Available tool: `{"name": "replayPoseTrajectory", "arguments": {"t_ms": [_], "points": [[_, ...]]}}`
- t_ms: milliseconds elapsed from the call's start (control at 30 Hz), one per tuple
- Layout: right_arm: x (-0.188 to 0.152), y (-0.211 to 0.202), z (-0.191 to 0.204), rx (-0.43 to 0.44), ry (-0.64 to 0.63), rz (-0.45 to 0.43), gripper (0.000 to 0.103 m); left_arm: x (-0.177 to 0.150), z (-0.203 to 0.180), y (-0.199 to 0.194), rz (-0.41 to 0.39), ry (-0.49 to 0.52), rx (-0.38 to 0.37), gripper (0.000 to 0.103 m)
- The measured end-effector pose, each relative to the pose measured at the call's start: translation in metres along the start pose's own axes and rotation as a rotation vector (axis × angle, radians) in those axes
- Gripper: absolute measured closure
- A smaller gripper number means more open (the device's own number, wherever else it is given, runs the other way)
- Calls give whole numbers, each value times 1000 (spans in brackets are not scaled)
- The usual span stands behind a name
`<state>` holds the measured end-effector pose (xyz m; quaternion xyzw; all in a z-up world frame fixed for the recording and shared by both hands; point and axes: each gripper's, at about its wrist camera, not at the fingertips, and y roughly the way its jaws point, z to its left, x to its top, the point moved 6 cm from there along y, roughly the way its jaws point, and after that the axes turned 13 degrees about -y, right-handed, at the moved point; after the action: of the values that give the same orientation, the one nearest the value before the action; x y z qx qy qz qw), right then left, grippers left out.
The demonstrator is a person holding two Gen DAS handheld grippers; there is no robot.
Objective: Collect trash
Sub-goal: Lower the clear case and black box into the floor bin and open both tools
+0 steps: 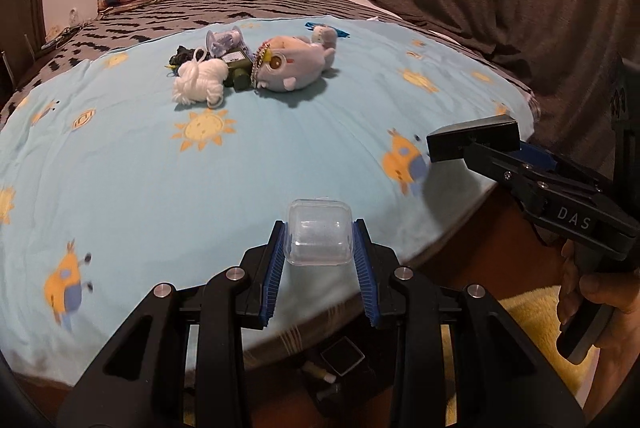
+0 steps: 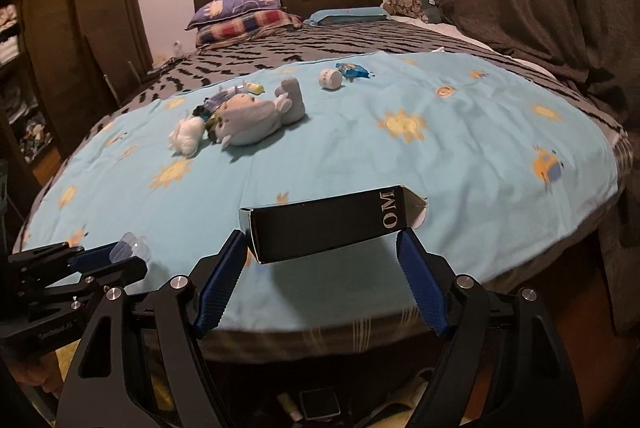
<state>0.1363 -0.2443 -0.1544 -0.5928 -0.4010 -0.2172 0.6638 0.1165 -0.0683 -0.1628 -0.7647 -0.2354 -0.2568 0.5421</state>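
Both jaws pinch trash, left gripper [image 1: 319,242] a clear plastic case [image 1: 319,236], right gripper [image 2: 322,248] a black box [image 2: 326,226] endwise, above the bed [image 1: 200,163] edge.

Left gripper [image 1: 319,242] clamps a clear plastic box [image 1: 319,232] between its blue pads, over the near edge of the bed [image 1: 132,167]. To the right, the right gripper [image 1: 480,143] carries a black carton [image 1: 472,139]. Farther up the blue sheet: plush toy [image 1: 294,63], white yarn [image 1: 198,81], small clutter beside them.
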Motion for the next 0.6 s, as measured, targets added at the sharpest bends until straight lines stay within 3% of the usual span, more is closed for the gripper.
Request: {"name": "replayPoseTrajectory", "arguments": {"t_ms": [267,600], "points": [[-34,-33,10,30,0,18,26,-33,-10,-19,13,24,-15,71],[-104,-12,25,54,16,174,26,-100,1,16,168,25,-3,71]]}}
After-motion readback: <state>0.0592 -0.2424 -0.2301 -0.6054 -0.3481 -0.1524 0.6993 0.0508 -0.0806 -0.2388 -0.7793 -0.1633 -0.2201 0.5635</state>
